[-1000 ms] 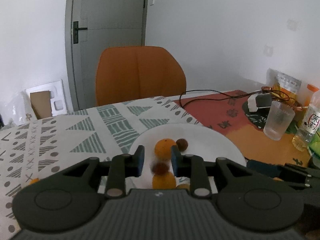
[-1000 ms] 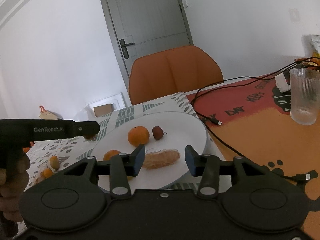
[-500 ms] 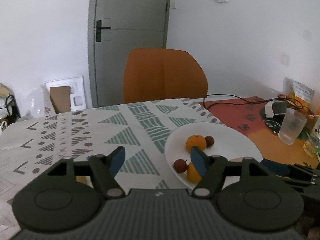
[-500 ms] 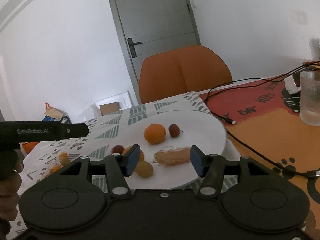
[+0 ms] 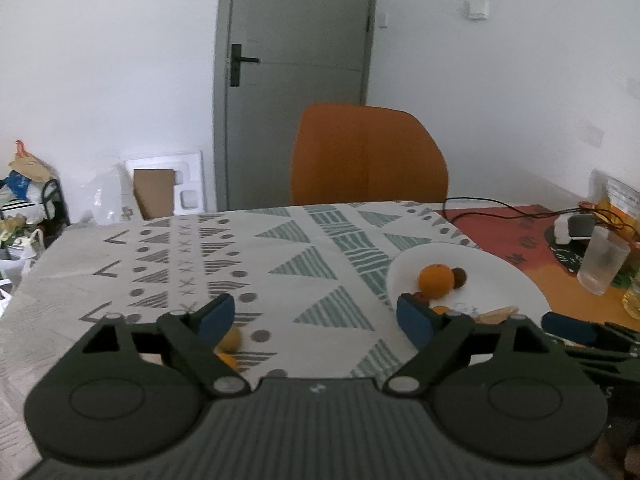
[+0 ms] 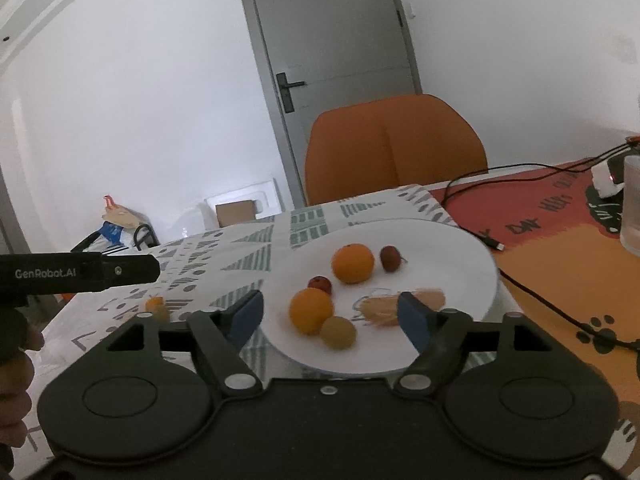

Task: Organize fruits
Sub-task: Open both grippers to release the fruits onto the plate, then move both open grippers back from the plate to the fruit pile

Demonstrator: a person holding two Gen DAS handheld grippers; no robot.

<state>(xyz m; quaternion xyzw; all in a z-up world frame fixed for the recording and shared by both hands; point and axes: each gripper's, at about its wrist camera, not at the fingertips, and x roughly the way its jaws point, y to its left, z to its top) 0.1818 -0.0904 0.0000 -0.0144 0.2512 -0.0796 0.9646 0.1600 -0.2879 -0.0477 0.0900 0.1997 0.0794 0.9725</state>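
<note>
I am hovering the left hand-held gripper [image 5: 316,318] released over the bench [image 5: 280,264]; the right hand-held gripper [image 6: 331,312] is gaping too; I am risking nudging the loose fruits [image 5: 229,346] off the edge

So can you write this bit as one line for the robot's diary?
left claw: open, empty, over patterned tablecloth | right claw: open, empty, at round white plate | two small orange-yellow fruits off plate
</note>
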